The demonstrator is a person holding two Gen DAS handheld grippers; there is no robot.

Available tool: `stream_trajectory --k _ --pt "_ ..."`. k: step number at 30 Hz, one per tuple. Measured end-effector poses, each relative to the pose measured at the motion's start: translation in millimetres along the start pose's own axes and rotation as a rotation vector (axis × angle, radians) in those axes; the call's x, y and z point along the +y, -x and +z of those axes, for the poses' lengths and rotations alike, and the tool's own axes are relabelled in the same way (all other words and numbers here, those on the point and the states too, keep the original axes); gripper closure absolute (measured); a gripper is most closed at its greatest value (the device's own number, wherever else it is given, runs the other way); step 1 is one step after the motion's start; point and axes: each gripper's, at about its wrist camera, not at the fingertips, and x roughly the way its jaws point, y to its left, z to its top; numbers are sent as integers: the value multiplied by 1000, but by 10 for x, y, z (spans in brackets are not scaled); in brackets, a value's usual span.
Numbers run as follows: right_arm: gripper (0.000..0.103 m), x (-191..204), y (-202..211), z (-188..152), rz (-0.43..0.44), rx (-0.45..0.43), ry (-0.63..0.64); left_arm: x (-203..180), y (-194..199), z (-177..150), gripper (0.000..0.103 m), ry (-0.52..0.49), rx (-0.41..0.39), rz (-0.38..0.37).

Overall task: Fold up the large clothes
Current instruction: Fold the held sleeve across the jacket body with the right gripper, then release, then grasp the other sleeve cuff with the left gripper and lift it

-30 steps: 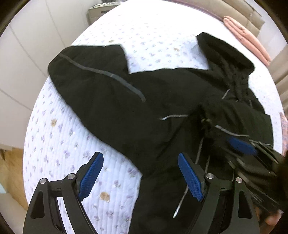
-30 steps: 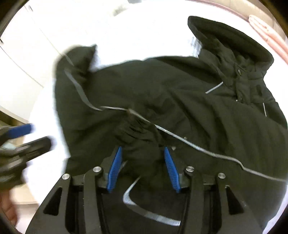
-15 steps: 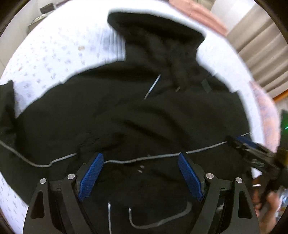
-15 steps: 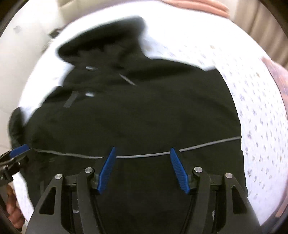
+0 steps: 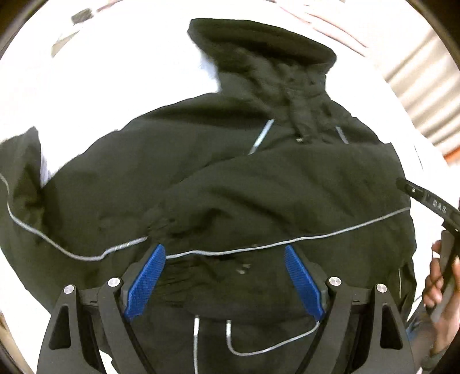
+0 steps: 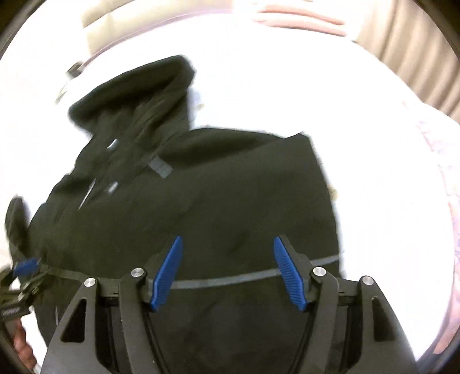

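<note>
A black hooded jacket [image 5: 258, 187] with thin grey piping lies spread on the white bed, hood [image 5: 258, 43] at the far end. One sleeve [image 5: 287, 184] lies folded across its chest, cuff [image 5: 164, 218] toward the left. My left gripper [image 5: 224, 248] hangs open above the jacket's lower part, nothing between its pads. My right gripper [image 6: 227, 240] hovers over the jacket [image 6: 215, 201] near its right side; its jaws are opening and hold nothing. One right gripper finger [image 5: 425, 201] and a hand [image 5: 440, 276] show at the right edge of the left wrist view.
The white bedsheet [image 6: 373, 172] surrounds the jacket, with more room to the right. A pink cloth [image 6: 299, 20] lies at the bed's head beside a beige headboard [image 6: 115, 23]. Curtains [image 6: 417, 43] hang at the far right.
The right gripper, shut on the sleeve cuff a second ago, has let it go and swung right. The sleeve now lies across the chest. The left gripper moved from the bed's side over the jacket.
</note>
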Motion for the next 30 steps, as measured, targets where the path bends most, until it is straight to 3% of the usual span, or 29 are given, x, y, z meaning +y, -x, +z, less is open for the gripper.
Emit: stream_trajectory --k 4,10,13,17,19,22,25,30 --pt "33 -97 -561 5 -37 116 -16 273 -373 -117 16 89 91 -11" --pt "29 23 -572 -21 -94 94 35 231 -68 -167 17 87 12 -16" --pt "29 242 -443 -56 -95 77 59 454 291 -200 17 143 -67 -10" --pt "29 637 -77 -271 -16 23 128 1264 774 -180 17 303 -176 76" --pt "29 845 -46 -398 2 33 160 1799 1008 -213 17 421 -235 136" --pt "29 1137 -132 -616 41 84 214 2496 1221 -239 17 576 -283 159" --pt "29 1348 -185 -798 37 112 249 3077 1287 -180 17 661 -306 208" --pt "29 1514 -325 -828 12 141 284 3760 1131 -79 17 779 -298 209"
